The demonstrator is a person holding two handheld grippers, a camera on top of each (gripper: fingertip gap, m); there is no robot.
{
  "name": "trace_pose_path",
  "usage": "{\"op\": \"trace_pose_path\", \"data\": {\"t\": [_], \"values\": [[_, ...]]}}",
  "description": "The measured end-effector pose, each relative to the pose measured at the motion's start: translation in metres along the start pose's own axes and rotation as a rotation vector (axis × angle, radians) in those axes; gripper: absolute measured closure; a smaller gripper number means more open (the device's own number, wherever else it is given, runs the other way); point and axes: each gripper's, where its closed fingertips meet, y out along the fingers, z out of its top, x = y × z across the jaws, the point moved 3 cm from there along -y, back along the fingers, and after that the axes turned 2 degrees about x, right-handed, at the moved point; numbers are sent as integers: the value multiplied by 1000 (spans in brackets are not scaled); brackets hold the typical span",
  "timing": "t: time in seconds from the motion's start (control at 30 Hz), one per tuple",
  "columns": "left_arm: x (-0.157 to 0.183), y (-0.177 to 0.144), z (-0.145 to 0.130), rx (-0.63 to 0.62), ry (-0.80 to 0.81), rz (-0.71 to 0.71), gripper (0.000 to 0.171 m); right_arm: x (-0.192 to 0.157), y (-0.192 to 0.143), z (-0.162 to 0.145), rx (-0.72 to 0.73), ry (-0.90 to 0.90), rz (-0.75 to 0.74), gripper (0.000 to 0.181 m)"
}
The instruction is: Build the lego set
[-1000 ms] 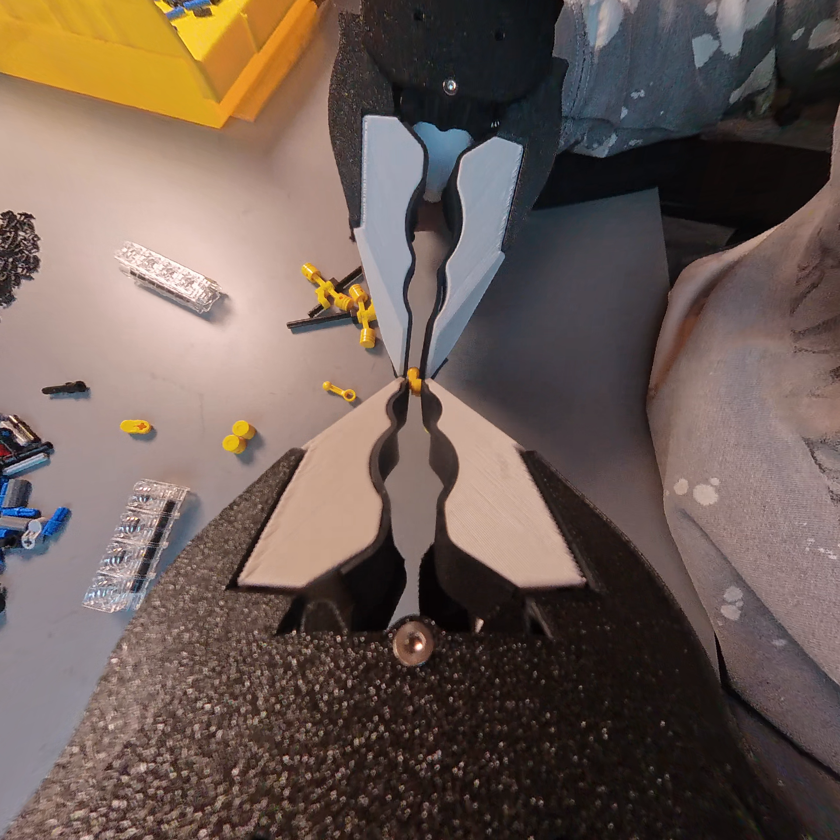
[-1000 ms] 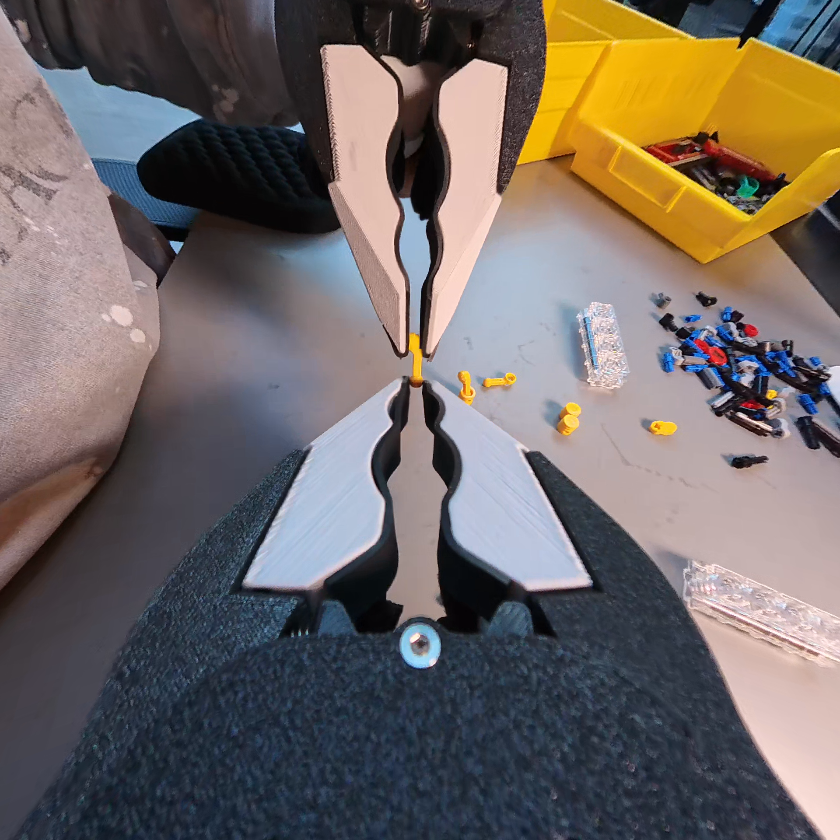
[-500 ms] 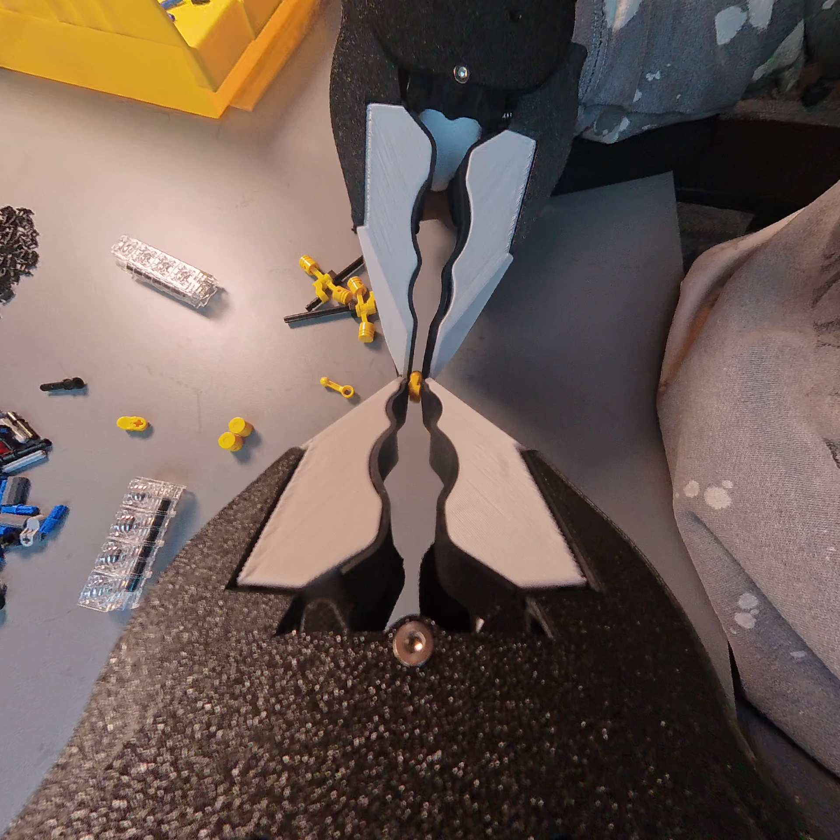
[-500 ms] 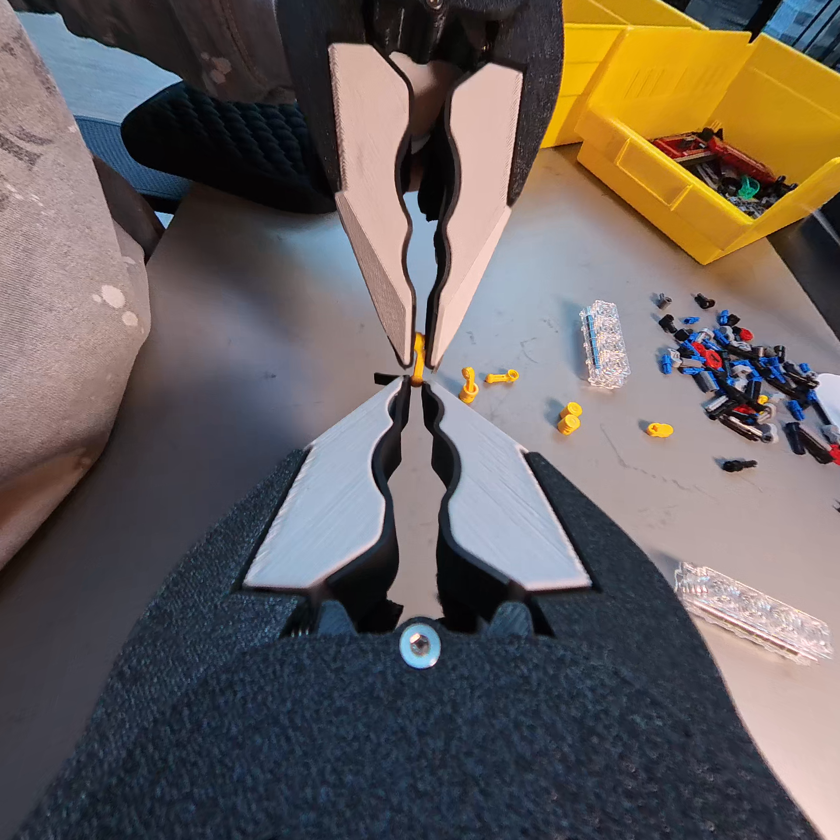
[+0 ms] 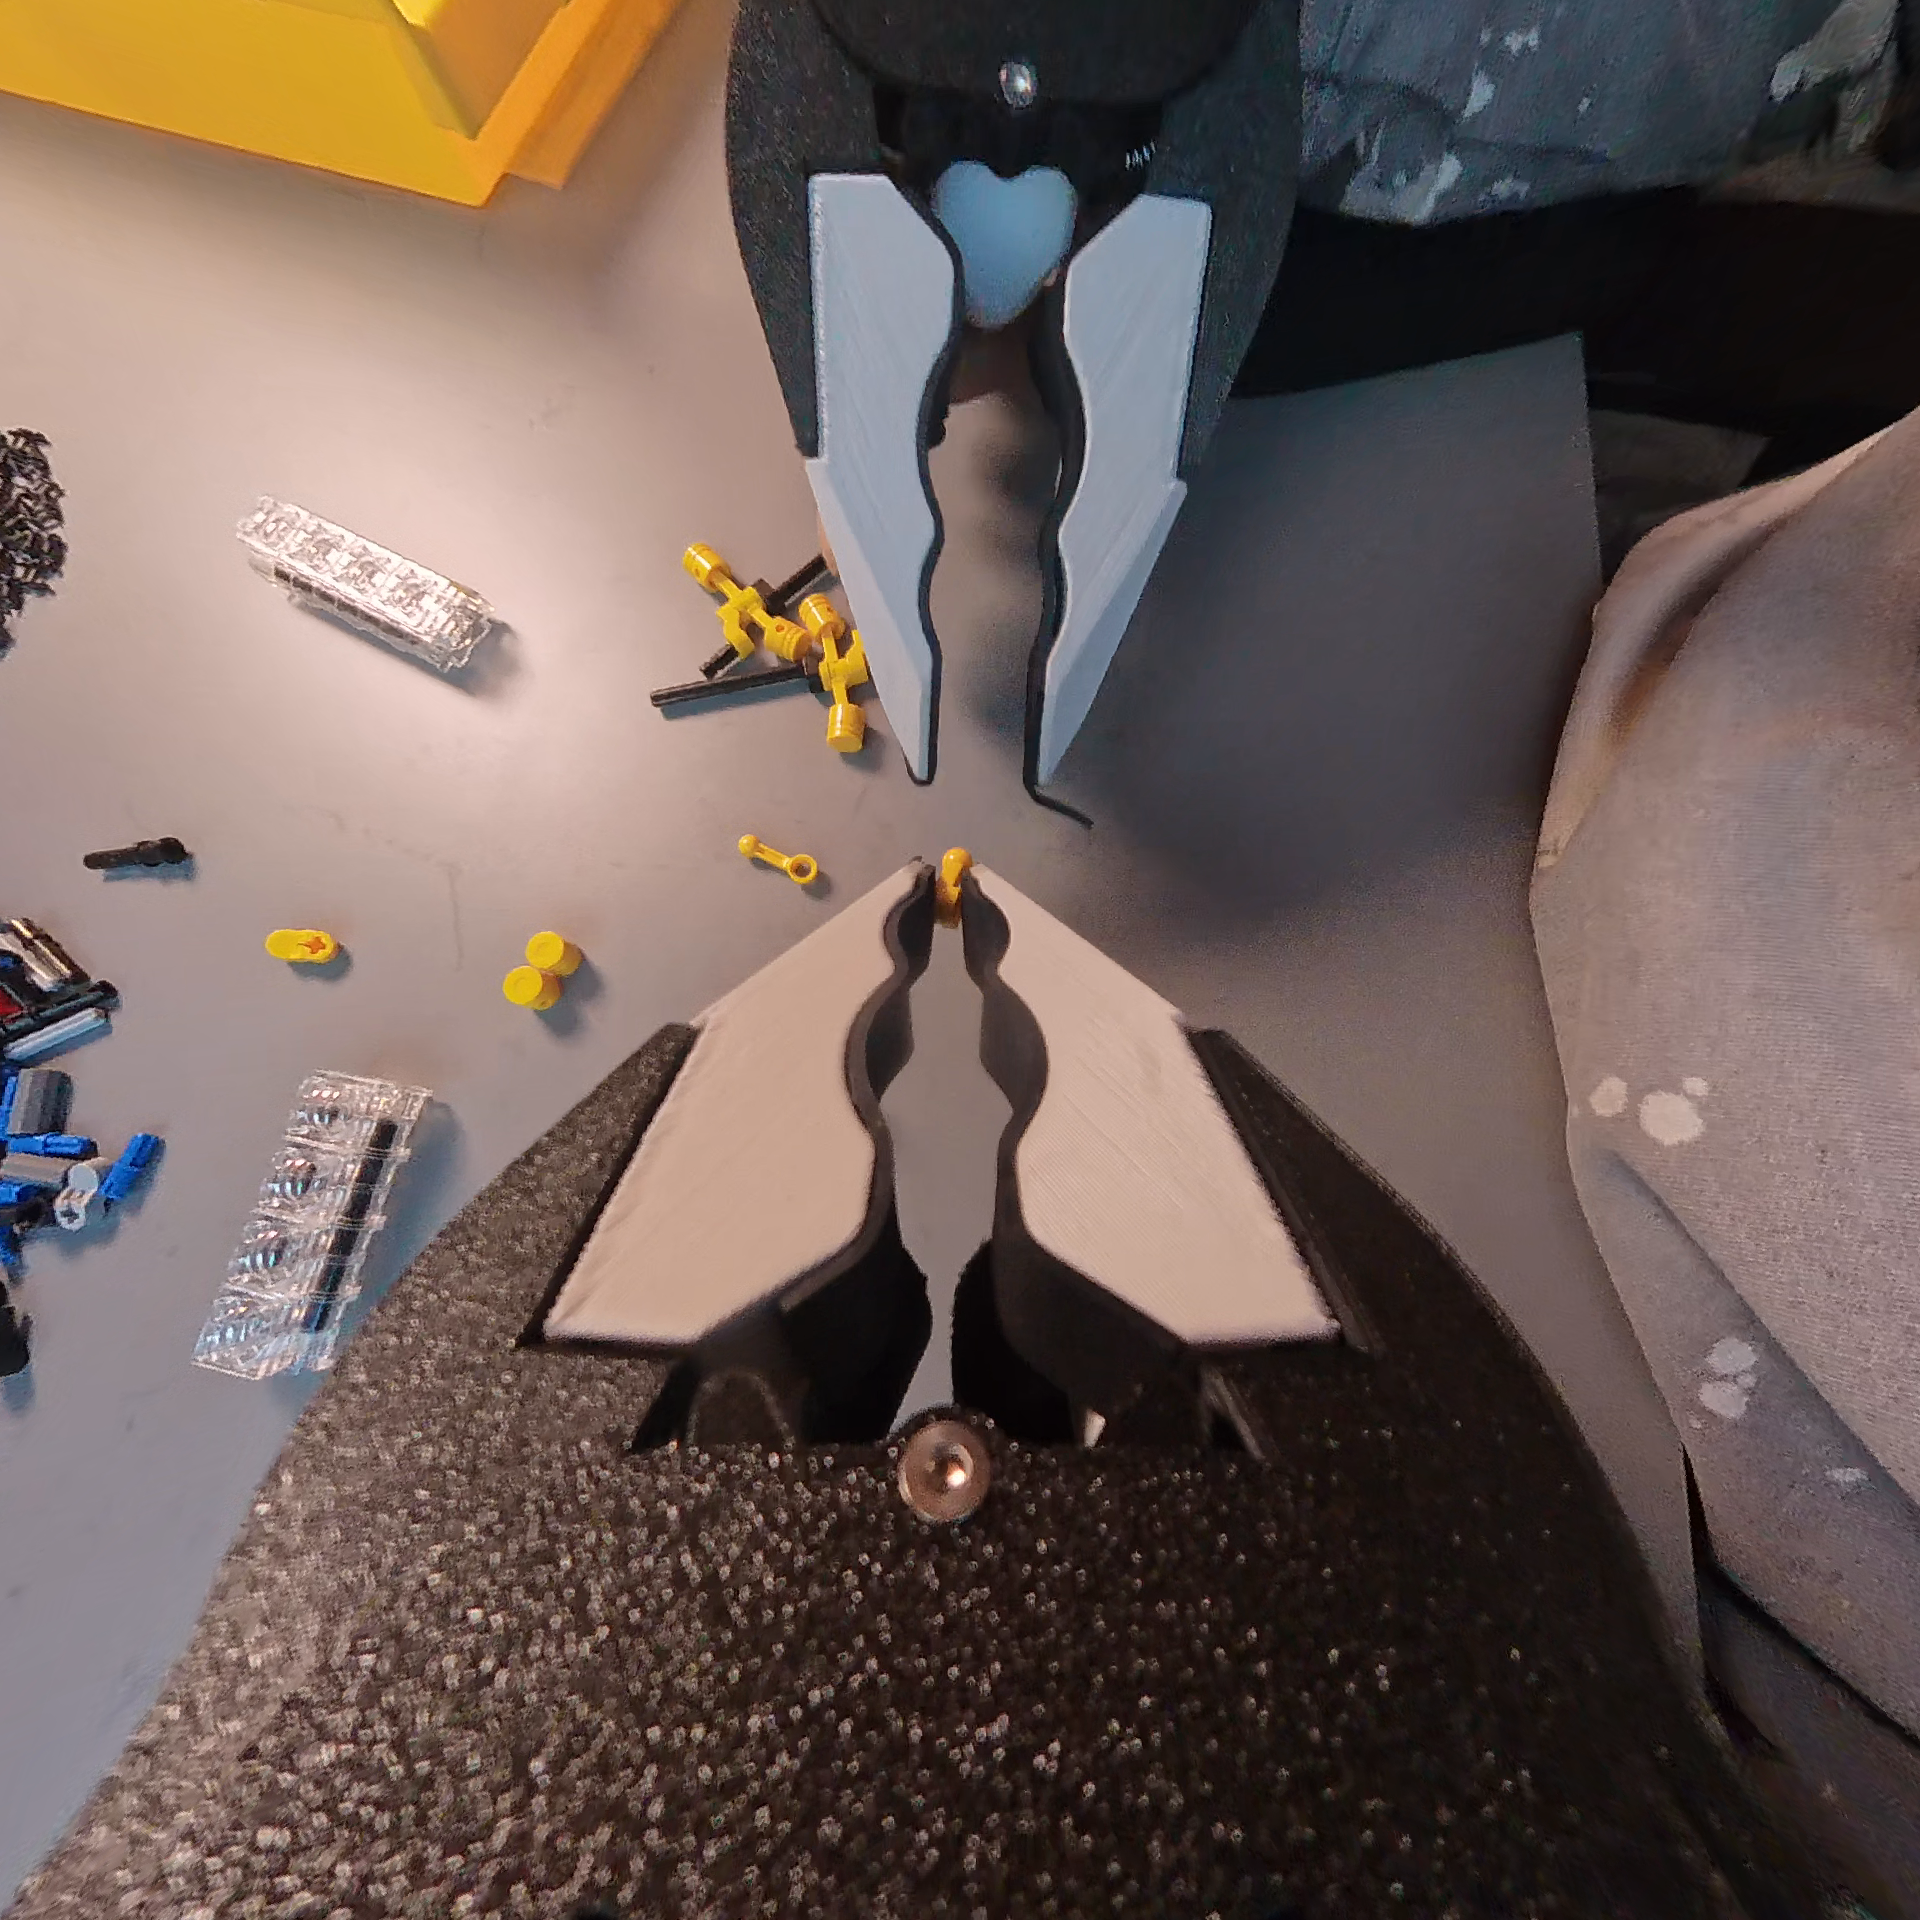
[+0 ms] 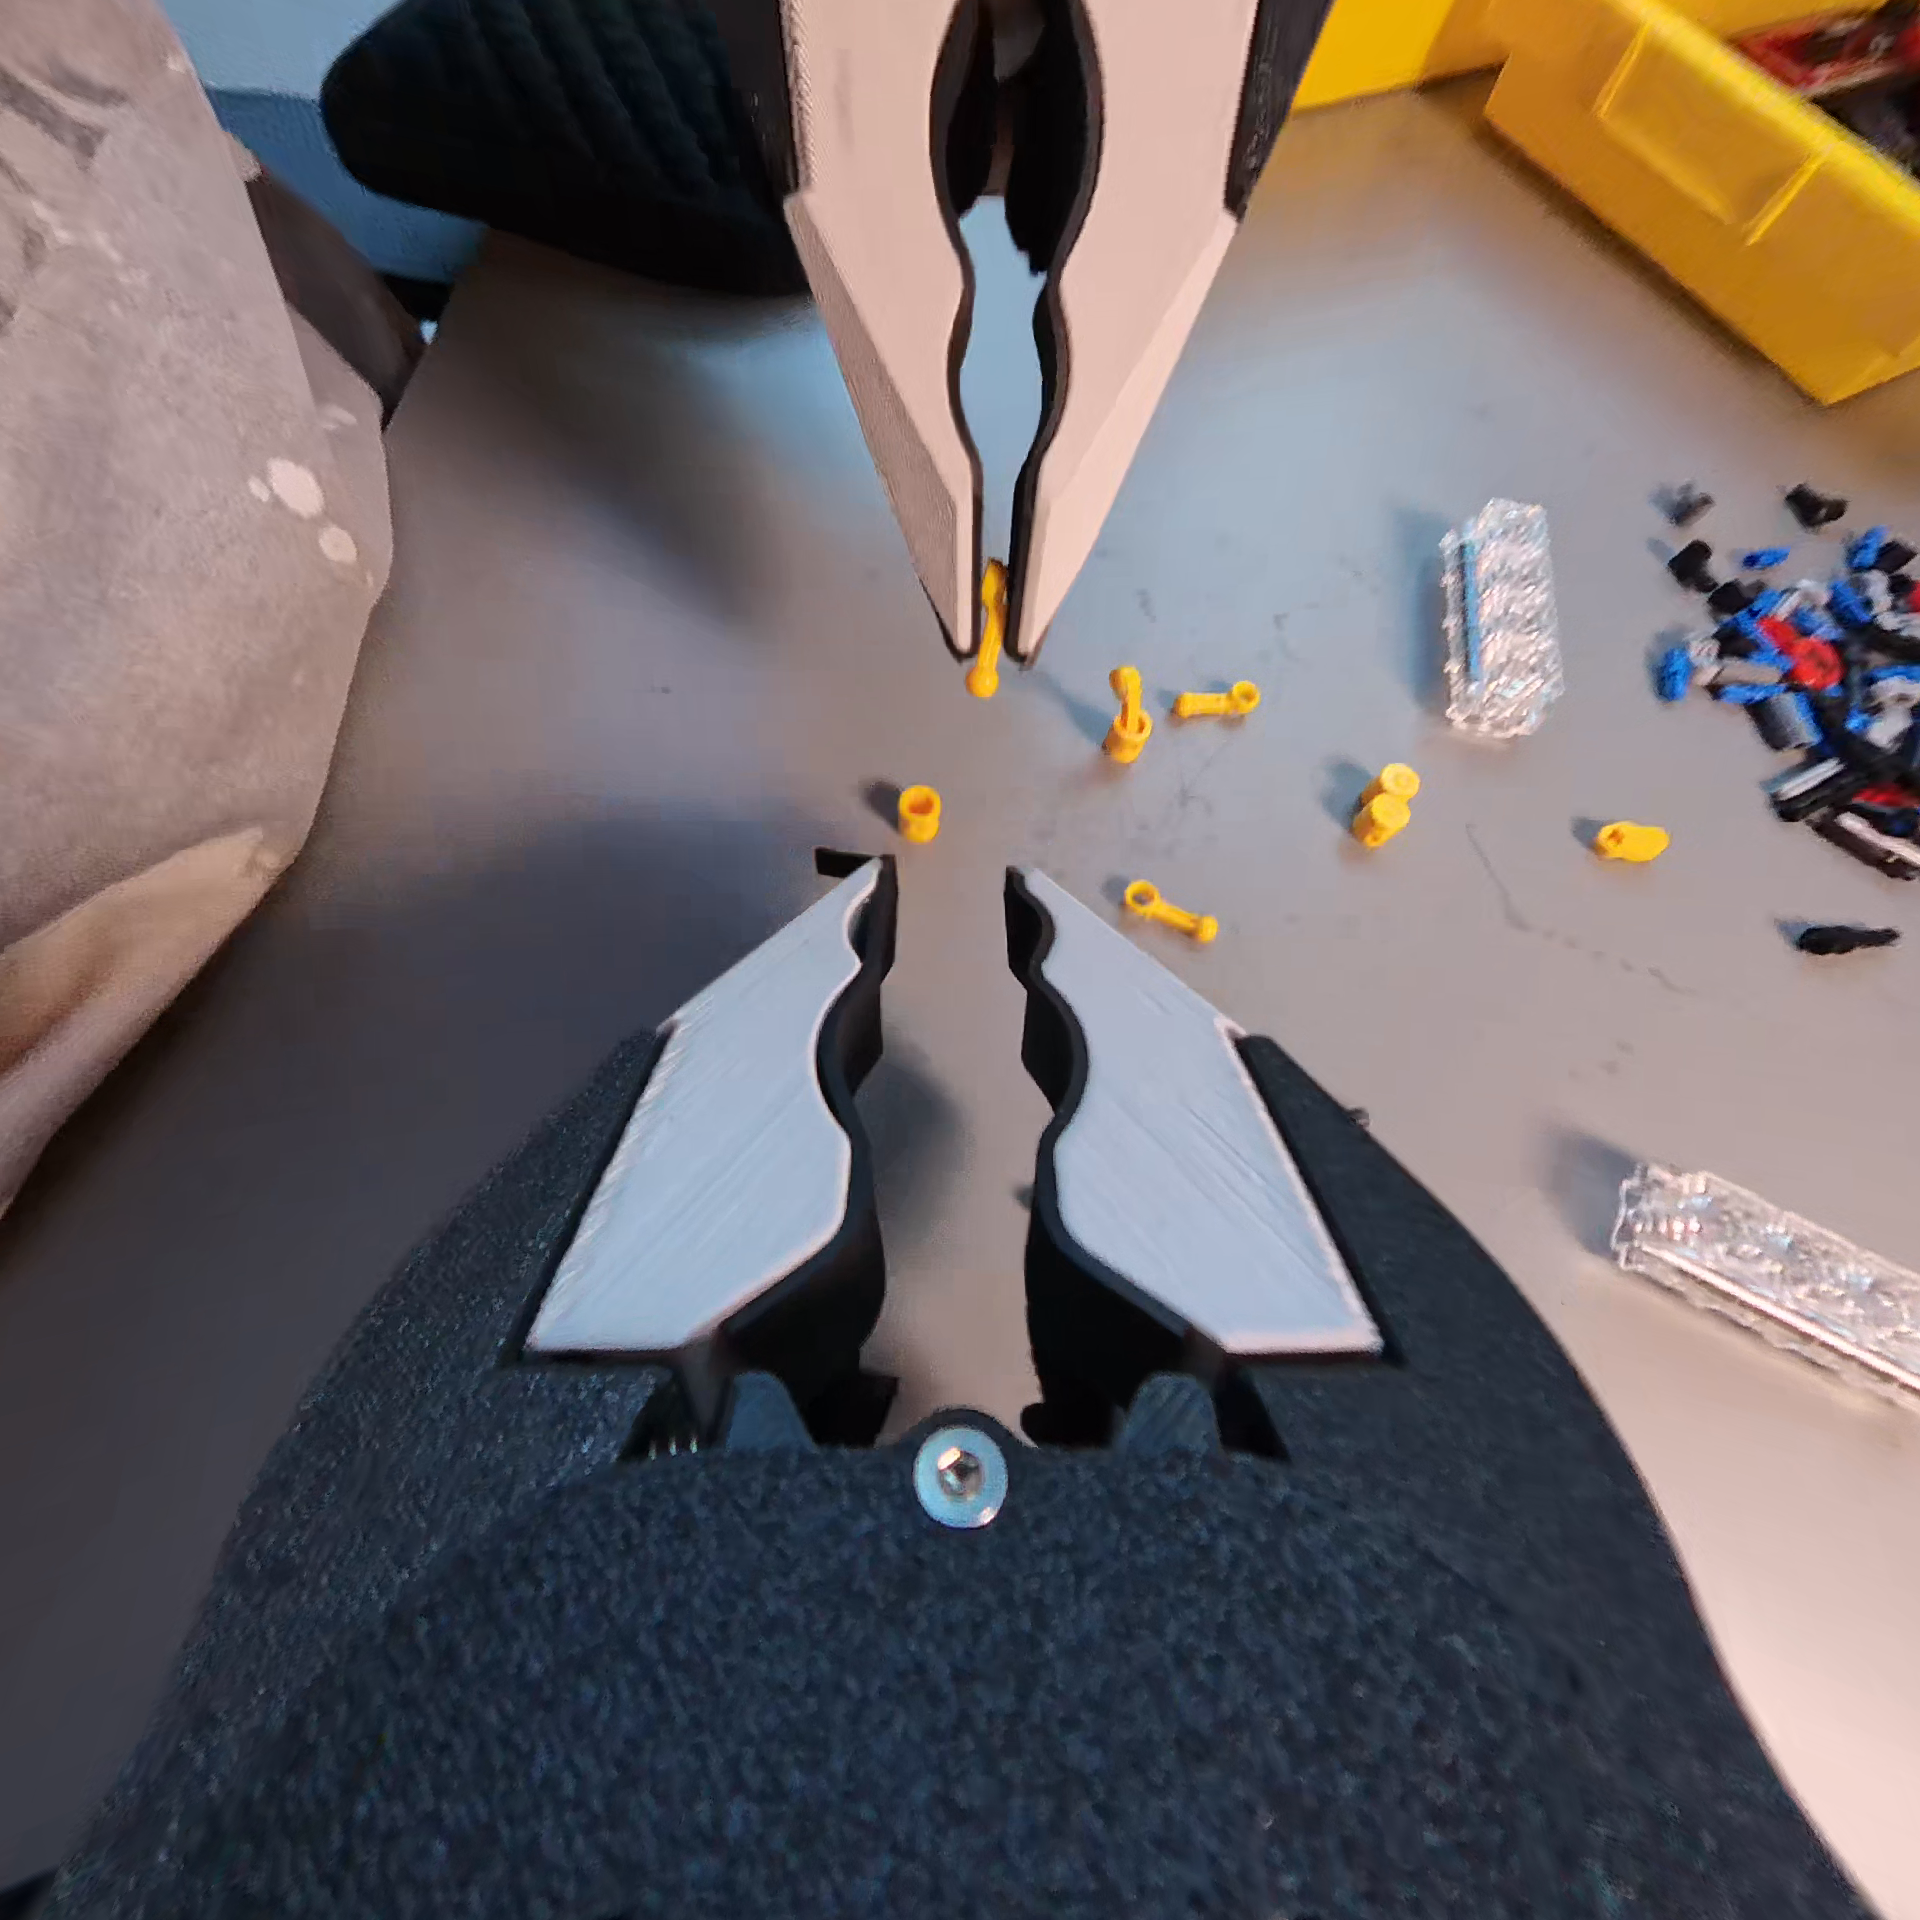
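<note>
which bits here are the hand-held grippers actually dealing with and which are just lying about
In hand:
left hand-held gripper, shut on the yellow rod
right hand-held gripper, open, nearest the yellow sleeve on the table

Lying about:
clear block
yellow bin
pile of blue, red and black parts
yellow-and-black piston cluster

Small yellow rod (image 5: 950, 896), pinched upright at the tips of the left gripper (image 5: 943, 883). Short yellow sleeve (image 6: 918, 812) loose on the grey table (image 6: 623, 727), just ahead of the spread right gripper (image 6: 948, 871).
</note>
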Motion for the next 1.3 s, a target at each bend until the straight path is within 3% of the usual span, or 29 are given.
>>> {"op": "trace_pose_path", "data": {"t": [0.4, 0.97, 1.3], "values": [[11, 22, -22, -253, 101, -51, 167, -12, -11, -25, -102, 23, 72, 165], [12, 34, -19, -509, 261, -110, 167, -21, -30, -29, -107, 14, 72, 171], [16, 44, -11, -724, 552, -81, 168, -14, -33, -32, -123, 6, 14, 173]]}}
